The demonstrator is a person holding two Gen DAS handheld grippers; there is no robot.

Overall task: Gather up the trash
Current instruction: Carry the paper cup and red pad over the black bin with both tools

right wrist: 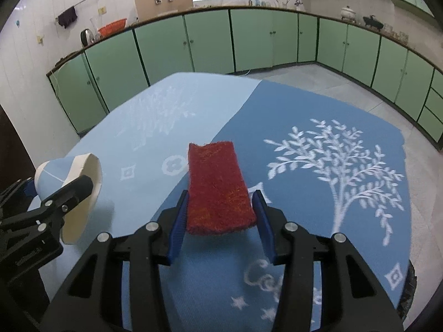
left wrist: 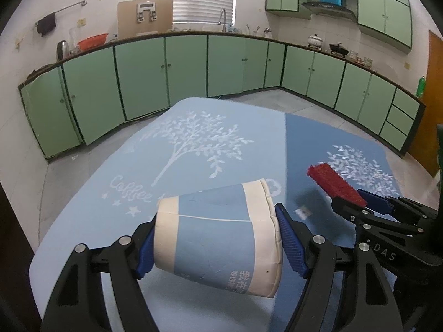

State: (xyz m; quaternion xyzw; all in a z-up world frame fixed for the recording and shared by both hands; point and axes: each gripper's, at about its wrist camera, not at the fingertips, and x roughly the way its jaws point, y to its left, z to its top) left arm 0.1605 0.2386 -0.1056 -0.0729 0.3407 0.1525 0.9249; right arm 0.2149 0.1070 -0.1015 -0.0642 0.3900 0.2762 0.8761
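The tabletop [right wrist: 277,105], under a blue tree-print cloth, carries nothing else visible. The left gripper [left wrist: 216,246] fingers are clenched across a squashed paper cup [left wrist: 218,238], apparently empty. The right gripper [right wrist: 220,227] grasps a red scouring pad [right wrist: 216,188]. Keep both squeezes steady; no bin shows.

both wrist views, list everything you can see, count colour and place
paper cup: 1, blue and cream, on its side in the left gripper
scrub pad: 1, red, between the right gripper's fingers
tablecloth: 1, two blues with white trees, over the table
cabinets: many, green, along the walls
basin: 1, orange, on the counter at left
kettle: 1, steel, beside the basin
left gripper: 1, black, blue pads
right gripper: 1, black, blue pads
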